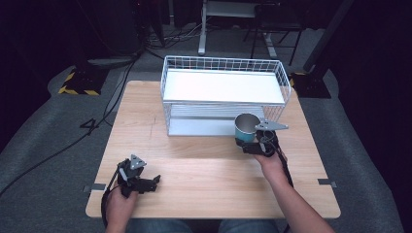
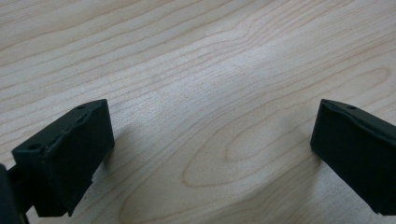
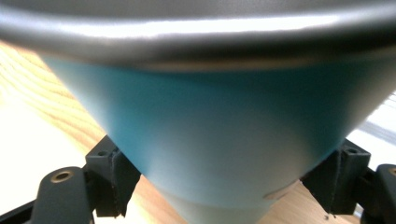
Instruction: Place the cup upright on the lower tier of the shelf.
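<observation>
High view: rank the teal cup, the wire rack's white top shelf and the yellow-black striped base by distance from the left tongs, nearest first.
From the left tongs at the table's near left:
1. Teal cup, held in the right tongs, right of centre.
2. White top shelf of the wire rack, at the table's far side.
3. Yellow-black striped base, on the floor, far left.

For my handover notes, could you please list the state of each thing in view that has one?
Teal metal cup with silver rim: upright, empty as far as visible, clamped by the right gripper.
Left gripper: open, empty, low over the wooden table.
White wire two-tier rack: upright, shelves bare.
</observation>
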